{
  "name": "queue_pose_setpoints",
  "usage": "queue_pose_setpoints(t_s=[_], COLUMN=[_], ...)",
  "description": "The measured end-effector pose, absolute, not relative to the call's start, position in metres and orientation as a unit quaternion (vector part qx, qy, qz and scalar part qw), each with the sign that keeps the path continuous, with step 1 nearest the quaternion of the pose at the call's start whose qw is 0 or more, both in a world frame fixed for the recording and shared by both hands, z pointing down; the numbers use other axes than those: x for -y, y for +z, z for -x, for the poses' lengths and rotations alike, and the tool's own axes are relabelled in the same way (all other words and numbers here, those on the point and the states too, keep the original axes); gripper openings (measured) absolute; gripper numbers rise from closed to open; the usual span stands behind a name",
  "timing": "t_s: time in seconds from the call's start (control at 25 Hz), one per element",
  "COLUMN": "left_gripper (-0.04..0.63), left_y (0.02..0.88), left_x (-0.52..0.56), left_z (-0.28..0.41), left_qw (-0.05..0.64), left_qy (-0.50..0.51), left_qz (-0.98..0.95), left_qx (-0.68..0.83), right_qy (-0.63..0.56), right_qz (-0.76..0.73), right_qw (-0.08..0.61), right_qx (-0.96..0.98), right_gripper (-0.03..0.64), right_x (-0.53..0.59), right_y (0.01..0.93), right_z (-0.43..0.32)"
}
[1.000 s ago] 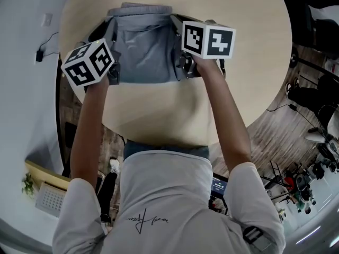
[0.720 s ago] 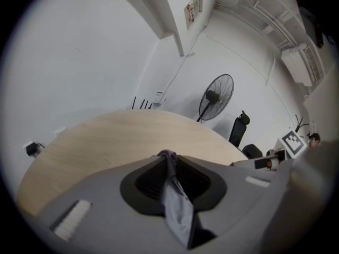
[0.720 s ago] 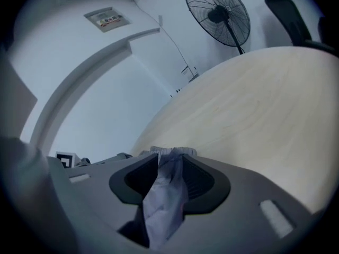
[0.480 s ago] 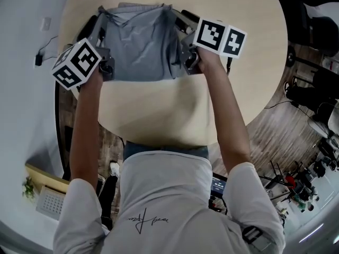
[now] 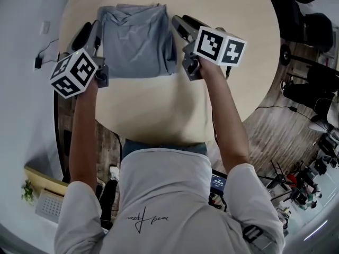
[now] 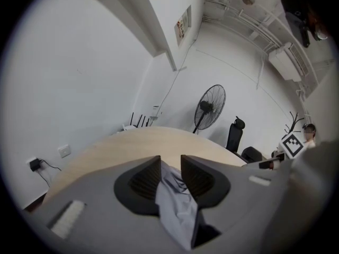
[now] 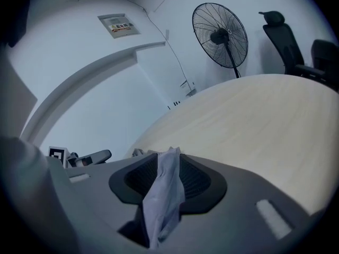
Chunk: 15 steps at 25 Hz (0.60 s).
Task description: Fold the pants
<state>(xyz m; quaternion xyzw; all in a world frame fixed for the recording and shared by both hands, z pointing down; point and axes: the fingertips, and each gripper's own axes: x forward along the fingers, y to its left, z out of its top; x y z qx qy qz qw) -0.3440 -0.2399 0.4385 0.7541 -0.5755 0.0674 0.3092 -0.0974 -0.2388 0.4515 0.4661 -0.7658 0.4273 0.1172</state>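
Pants (image 5: 139, 41): grey, folded into a flat block on the bench (image 5: 159, 110), on the side far from the person, between the 2 grippers. A few creases near the far edge.
L gripper (image 5: 93, 23): at the pants' left edge, let go. Jaws are apart and have just been opening. A strip of pants cloth sits in the gap and looks slack, not pinched.
R gripper (image 5: 180, 19): at the right edge, also released. Jaws are apart and have just eased in a bit. Cloth strip in this gap too, poking past the tips.
Step (my read): fold is laid down, next is getting both grippers clear.
Risk 1: cloth snags on the ribbed pads as the grippers pull away, so the top layer lifts and the fold opens. Cause: gaps are narrow and the cloth fills them.
Risk 2: one side frees first, so the block drags askew. Cause: the 2 sides don't let go alike.
Risk 3: R jaws close more w/ cloth inside, re-pinch it and yank the corner up.
Avoid (judgement): open wider before backing off, then slide out along the edge, low and slow.
Writing, marker cube (image 5: 220, 45): b/w square codes only, no letters.
Writing, wall notice (image 7: 119, 24): colour header plus print, too small to read.
Writing, shirt (image 5: 145, 218): script mark on the back, can't make it out.
Brands: no tag or label seen on the pants.
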Motion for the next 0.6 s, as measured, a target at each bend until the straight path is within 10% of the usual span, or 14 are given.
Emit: queue_pose_setpoints(t_s=[0.6], left_gripper=[0.114], left_y=[0.389], left_x=[0.188], left_z=[0.334], left_qw=[0.263], left_qy=[0.056], left_qz=[-0.773], left_qx=[0.574], right_qy=[0.37], right_qz=[-0.46], right_qw=[0.139], right_qx=[0.795], right_gripper=[-0.005], right_x=[0.185], right_y=[0.395], right_z=[0.092])
